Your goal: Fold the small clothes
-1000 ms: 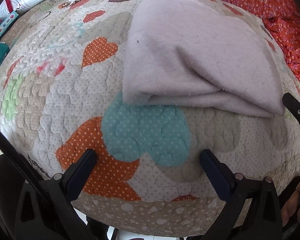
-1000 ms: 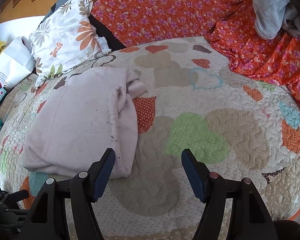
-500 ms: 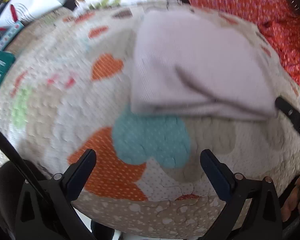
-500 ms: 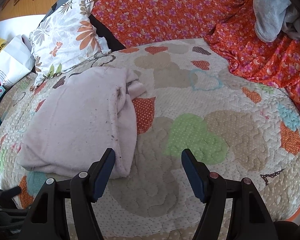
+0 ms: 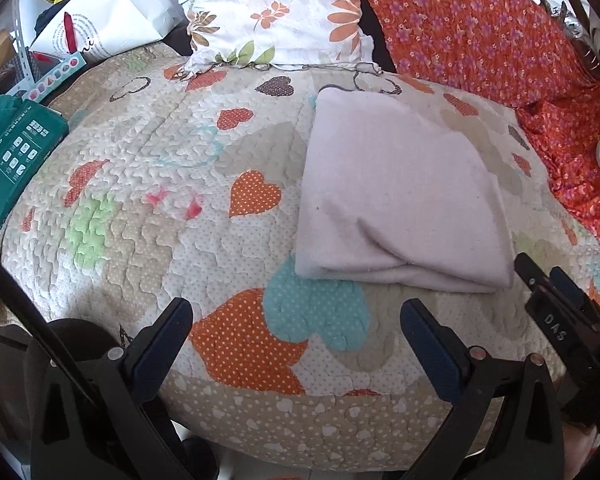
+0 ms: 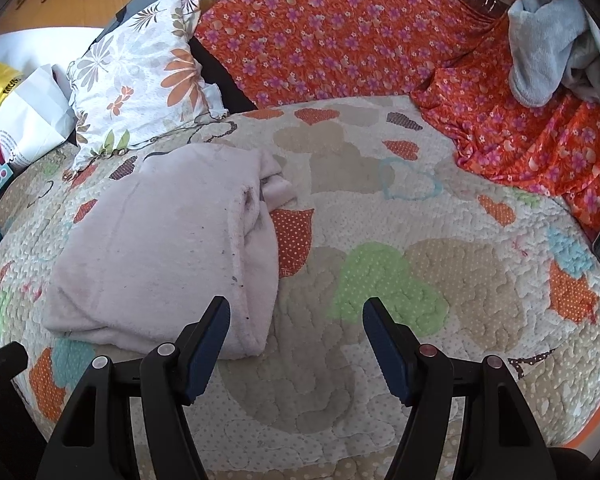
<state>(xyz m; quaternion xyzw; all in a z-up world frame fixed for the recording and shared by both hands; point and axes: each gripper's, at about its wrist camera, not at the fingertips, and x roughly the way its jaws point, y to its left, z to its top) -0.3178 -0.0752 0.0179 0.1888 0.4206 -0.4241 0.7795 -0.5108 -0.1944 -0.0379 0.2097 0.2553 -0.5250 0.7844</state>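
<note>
A pale pink garment (image 5: 396, 196) lies folded into a rough rectangle on the heart-patterned quilt (image 5: 148, 200). It also shows in the right wrist view (image 6: 160, 256), with a loose end bunched at its far right corner. My left gripper (image 5: 296, 332) is open and empty, held near the quilt's front edge, short of the garment. My right gripper (image 6: 296, 332) is open and empty, just right of the garment's near right corner; its left finger (image 6: 208, 336) overlaps the cloth's edge in view. The right gripper's fingers also show at the left wrist view's right edge (image 5: 556, 304).
A floral pillow (image 5: 276, 12) and an orange flowered cloth (image 6: 340, 36) lie at the back. A white paper bag (image 5: 100, 16) and a green box (image 5: 8, 160) sit at the left. Grey-white clothes (image 6: 552, 28) are piled at the back right.
My left gripper has pulled back and tilted up, so the pillow and bag have come into view. My right gripper has barely moved. The garment lies as before.
</note>
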